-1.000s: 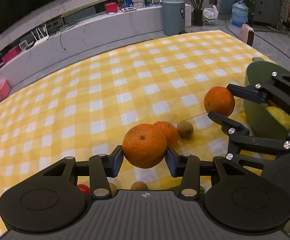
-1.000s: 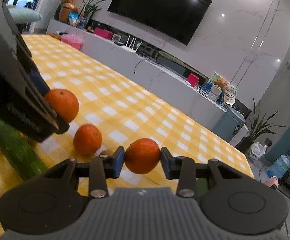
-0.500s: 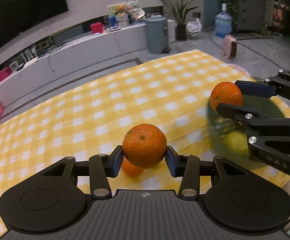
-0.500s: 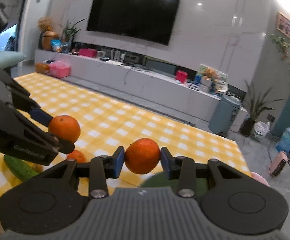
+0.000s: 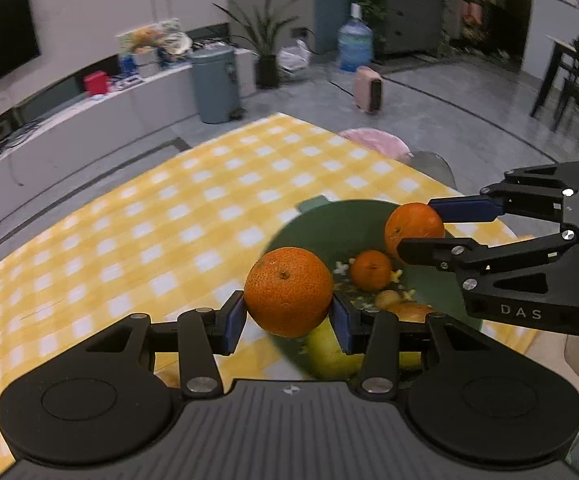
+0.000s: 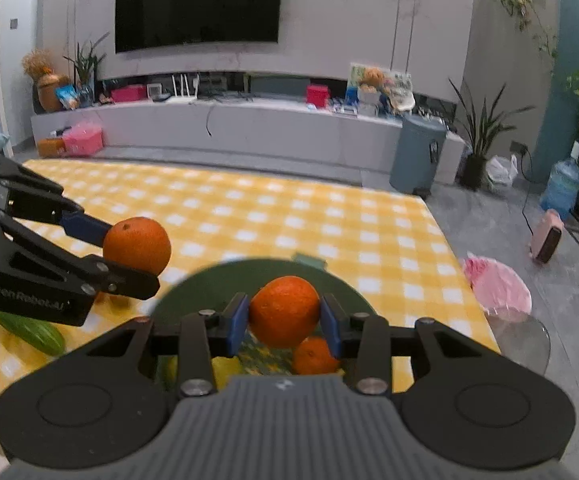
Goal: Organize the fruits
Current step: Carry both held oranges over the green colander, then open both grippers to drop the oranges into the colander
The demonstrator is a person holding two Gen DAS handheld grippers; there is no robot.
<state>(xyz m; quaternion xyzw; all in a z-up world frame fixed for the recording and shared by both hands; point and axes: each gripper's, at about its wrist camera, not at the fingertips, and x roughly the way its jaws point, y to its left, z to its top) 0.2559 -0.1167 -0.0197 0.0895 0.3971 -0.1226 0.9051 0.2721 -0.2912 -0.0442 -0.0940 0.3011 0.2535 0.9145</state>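
The black left gripper (image 5: 288, 316) is closed on a large round orange (image 5: 288, 291), its blue pads pressing the fruit's two sides, and the orange hangs over the near left rim of a dark green round bowl (image 5: 321, 224) on the yellow-and-white checked tablecloth (image 5: 161, 240). Inside the bowl lie a small mandarin (image 5: 370, 270), a yellow-green pear-like fruit (image 5: 329, 354) and other small pieces. To the right, the black right gripper (image 6: 284, 322) is clamped on a smaller round orange (image 6: 284, 311), held above the bowl. A green cucumber (image 6: 29, 330) lies on the cloth left of the bowl.
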